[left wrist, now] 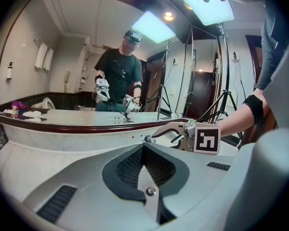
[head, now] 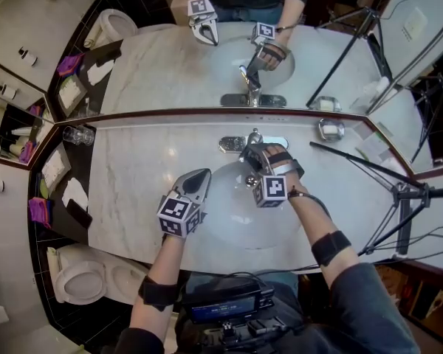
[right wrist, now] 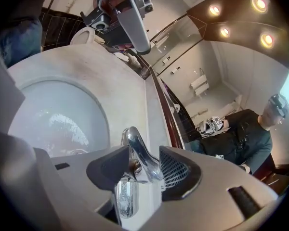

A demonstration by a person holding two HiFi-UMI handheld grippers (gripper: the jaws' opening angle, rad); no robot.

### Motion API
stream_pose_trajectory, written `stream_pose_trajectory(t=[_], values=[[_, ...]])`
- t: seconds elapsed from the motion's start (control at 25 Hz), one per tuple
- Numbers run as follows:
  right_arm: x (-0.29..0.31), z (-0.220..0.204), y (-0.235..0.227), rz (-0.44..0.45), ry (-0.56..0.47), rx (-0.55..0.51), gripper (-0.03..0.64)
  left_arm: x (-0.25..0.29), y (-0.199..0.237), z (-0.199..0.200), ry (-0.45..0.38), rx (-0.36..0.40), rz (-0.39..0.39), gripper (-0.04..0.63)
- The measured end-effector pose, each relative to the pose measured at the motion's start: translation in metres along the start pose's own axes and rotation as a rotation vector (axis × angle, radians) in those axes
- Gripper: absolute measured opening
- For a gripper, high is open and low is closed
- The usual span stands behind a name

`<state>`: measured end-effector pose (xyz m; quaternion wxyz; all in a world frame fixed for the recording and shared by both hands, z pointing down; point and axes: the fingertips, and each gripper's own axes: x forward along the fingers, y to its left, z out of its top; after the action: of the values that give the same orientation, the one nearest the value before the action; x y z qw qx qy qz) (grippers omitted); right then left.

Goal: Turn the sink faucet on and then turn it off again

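Straddling faucet lever (right wrist: 143, 157) at back of sink (head: 225, 216) on bench (head: 133, 172): right gripper (head: 252, 153), jaws open, lever btwn them, pads not pressing. Left gripper (head: 199, 177) jaws closed, empty, hovers nearby. Can't tell if water runs; on/off stage unclear.

A bathroom: a marble vanity top (head: 133, 190) holds the sink (head: 221, 223), with a wall mirror (head: 162, 65) behind the sink and a toilet (head: 77, 275) left of it.

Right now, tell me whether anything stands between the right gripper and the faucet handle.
Nothing visible does: the faucet handle sits between the open jaws of the right gripper, and no other thing is in that gap.
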<state>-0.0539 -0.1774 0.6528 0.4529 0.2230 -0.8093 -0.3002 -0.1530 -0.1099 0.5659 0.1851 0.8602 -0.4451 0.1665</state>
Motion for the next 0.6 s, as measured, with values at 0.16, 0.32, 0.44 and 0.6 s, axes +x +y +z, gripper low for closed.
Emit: stream_pose_trajectory(t=[0.16, 0.32, 0.44, 0.6], values=[[0.015, 0.004, -0.001, 0.014, 0.015, -0.038, 0.219, 0.003, -0.001, 0.0, -0.001, -0.004, -0.002, 0.0], [0.021, 0.004, 0.0, 0.054, 0.03, -0.028, 0.2, 0.003, -0.003, 0.0, -0.003, -0.006, -0.003, 0.0], [0.019, 0.004, 0.0, 0.059, 0.026, -0.007, 0.122, 0.003, -0.004, -0.003, 0.003, -0.006, -0.004, 0.0], [0.018, 0.006, -0.004, 0.065, 0.031, 0.015, 0.115, 0.003, -0.003, -0.006, 0.007, -0.009, -0.003, 0.0]])
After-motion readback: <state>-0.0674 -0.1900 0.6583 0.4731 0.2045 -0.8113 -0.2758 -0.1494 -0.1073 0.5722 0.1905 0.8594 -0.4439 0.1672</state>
